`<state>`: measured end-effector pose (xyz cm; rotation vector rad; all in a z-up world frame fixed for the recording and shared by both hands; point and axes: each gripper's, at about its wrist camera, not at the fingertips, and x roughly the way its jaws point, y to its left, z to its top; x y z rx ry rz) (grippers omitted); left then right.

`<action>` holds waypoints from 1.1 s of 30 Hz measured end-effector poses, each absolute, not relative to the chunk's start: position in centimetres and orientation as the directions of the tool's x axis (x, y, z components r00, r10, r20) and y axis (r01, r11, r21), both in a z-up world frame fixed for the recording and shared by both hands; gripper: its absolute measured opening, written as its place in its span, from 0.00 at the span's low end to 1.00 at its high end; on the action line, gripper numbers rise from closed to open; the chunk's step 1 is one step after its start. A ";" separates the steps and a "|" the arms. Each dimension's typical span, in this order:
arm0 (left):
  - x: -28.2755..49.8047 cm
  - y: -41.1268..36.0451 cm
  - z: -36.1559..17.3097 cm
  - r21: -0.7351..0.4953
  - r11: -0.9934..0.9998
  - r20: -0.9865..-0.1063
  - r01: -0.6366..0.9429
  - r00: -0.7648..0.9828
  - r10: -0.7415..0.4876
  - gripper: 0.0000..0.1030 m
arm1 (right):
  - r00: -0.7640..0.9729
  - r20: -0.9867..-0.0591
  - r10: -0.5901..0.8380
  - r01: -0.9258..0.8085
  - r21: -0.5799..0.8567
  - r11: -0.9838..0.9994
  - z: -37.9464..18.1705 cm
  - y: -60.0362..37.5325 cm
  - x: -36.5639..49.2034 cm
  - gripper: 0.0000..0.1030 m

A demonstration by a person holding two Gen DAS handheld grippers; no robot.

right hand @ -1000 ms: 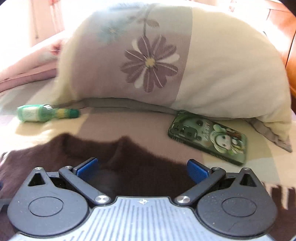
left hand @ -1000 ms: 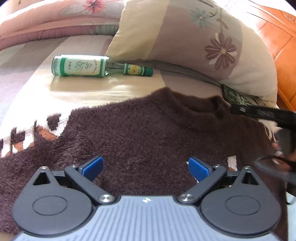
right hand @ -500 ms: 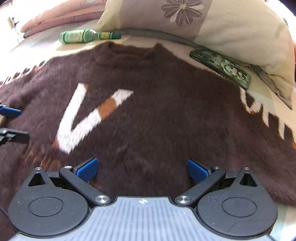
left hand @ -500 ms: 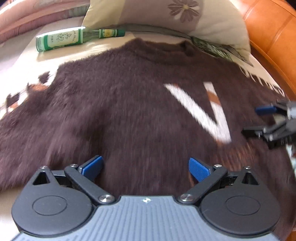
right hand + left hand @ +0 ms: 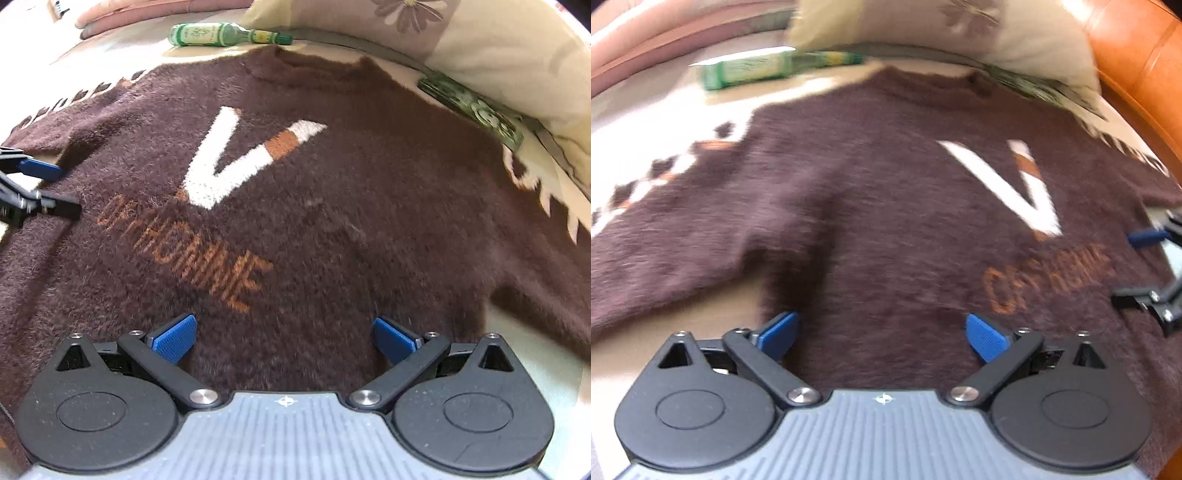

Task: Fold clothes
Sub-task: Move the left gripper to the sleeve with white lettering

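A fuzzy dark brown sweater (image 5: 879, 206) lies spread flat on the bed, front up, with a white V (image 5: 236, 158) and orange lettering (image 5: 192, 251) on its chest. Its collar points toward the pillow and both sleeves stretch out sideways. My left gripper (image 5: 882, 336) hovers open above the sweater's lower left body, near the armpit. My right gripper (image 5: 284, 339) stands open over the lower right body. Each gripper also shows at the edge of the other's view: the right gripper (image 5: 1145, 266) and the left gripper (image 5: 44, 188), both with nothing between the fingers.
A green glass bottle (image 5: 225, 35) lies on the bed beyond the collar. A floral pillow (image 5: 480, 40) sits at the back right with a green phone (image 5: 472, 107) beside it. An orange headboard (image 5: 1137, 66) rises at the right. Bare sheet (image 5: 676, 332) shows under the left sleeve.
Both grippers have pulled back from the collar area toward the sweater's lower body, so the whole chest with V and lettering is now in view. Both stayed open.
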<state>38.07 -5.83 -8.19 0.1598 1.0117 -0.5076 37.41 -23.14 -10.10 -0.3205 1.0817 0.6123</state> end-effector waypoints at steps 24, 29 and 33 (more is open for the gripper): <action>35.1 -2.1 -8.7 -0.073 0.916 -0.883 0.394 0.401 -0.243 0.91 | 0.382 -0.874 0.300 -0.637 -0.013 0.771 -10.9 -22.7 36.2 1.00; 35.2 -0.1 -6.0 -0.080 0.966 -0.864 0.247 0.466 -0.191 0.91 | 0.380 -0.871 0.312 -0.654 -0.015 0.757 -10.9 -22.9 36.1 1.00; 36.9 3.4 -4.7 -0.015 0.998 -0.845 0.059 0.534 -0.044 0.90 | 0.375 -0.876 0.304 -0.653 -0.017 0.757 -10.9 -22.8 36.2 1.00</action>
